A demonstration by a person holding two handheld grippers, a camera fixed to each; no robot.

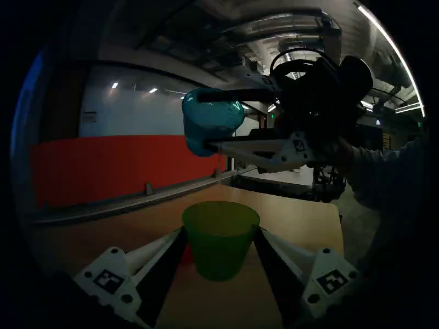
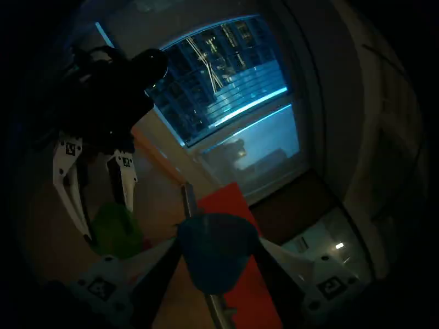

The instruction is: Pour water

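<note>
Nearest, my left gripper [image 1: 219, 247] is clamped on the translucent green plastic cup [image 1: 220, 233], upright over the wooden table [image 1: 302, 219]. Beyond and higher, my right gripper [image 1: 204, 122] grasps the teal plastic cup [image 1: 213, 116], tipped sideways. Recommendation: hold green steady, centre the teal lip above its mouth, tilt slowly.

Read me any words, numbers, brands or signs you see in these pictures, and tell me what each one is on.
No text can be read.
Small wall sign: too small and blurred.
Black-and-white square markers: patterns, not letters.
The green cup and blue cup: no print visible.
</note>
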